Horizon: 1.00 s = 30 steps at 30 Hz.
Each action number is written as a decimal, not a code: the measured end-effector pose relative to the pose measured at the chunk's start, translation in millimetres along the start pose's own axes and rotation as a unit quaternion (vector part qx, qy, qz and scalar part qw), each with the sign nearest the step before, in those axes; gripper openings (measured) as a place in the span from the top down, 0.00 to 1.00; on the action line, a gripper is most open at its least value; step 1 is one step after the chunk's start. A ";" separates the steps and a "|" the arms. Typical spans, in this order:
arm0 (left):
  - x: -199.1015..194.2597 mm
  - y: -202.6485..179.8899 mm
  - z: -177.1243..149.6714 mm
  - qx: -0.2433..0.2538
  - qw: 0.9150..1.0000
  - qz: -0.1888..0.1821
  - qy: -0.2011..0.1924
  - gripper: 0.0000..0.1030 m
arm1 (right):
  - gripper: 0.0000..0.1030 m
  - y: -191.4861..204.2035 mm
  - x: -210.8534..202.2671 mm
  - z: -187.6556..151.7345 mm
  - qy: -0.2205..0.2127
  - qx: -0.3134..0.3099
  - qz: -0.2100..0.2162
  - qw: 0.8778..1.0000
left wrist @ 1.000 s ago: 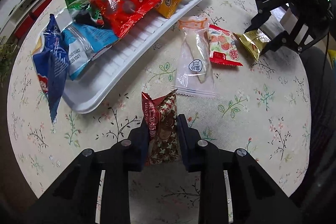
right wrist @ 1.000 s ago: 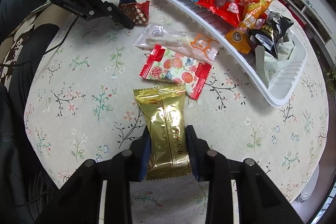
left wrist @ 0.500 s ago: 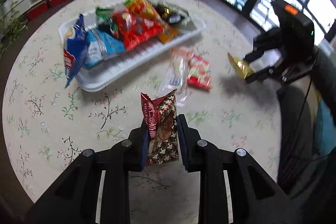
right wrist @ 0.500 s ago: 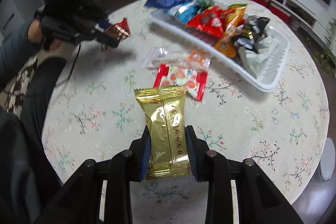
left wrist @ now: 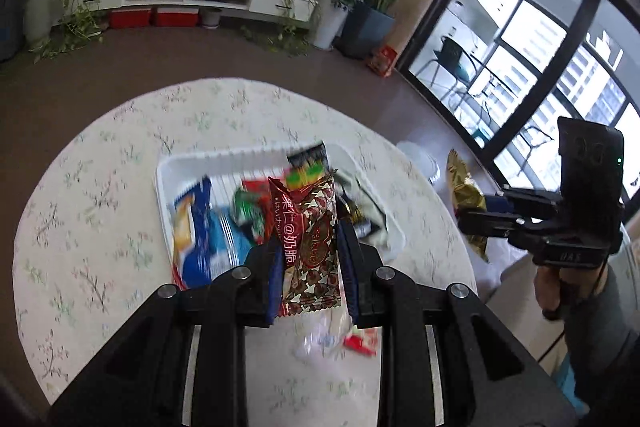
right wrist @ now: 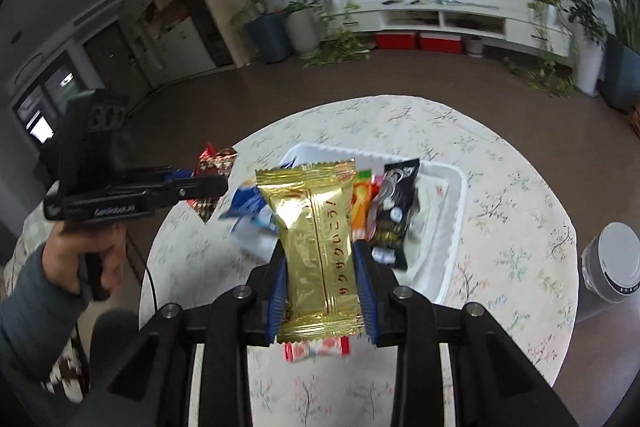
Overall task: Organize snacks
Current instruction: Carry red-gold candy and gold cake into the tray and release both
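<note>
Gold foil wrapper (right wrist: 316,247) gleaming glossy; brown patterned wrapper (left wrist: 308,247) shining; white plastic tray (left wrist: 168,179) looking smooth; floral tablecloth (left wrist: 100,227) lying matt.

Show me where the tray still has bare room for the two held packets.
White tray: its right end, beyond the black packet, looks barest, though pale wrappers may lie there. Its left and middle are crowded. Bare tablecloth borders the tray's left side.

Gold packet (right wrist: 316,247) clamped upright in right gripper (right wrist: 322,291) jaws, held above white tray (right wrist: 448,255); left gripper (right wrist: 200,187) clamped on brown packet (right wrist: 214,163).
</note>
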<state>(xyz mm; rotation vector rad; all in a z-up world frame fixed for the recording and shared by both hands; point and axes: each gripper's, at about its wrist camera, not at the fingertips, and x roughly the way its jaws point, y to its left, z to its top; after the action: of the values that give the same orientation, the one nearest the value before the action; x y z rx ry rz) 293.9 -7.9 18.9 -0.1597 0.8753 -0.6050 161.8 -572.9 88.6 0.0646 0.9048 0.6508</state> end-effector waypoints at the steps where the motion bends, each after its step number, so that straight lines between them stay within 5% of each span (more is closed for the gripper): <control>1: 1.9 2.3 6.7 -0.005 1.000 0.003 -0.001 0.78 | 0.67 -2.7 6.7 7.3 0.002 0.018 0.002 1.000; 13: 64.3 15.6 -1.6 -0.029 0.998 0.045 0.020 0.78 | 0.67 -32.5 107.8 54.1 0.081 0.116 -0.029 0.989; 30: 152.8 26.1 27.9 -0.016 0.994 0.073 0.081 0.78 | 0.67 -52.4 130.0 48.1 0.103 0.147 -0.079 0.981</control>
<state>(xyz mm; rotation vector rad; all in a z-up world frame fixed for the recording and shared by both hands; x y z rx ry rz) 400.7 -74.8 -75.6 -0.0746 1.0449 -0.4731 281.2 -533.4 10.0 0.1901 1.1894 0.3765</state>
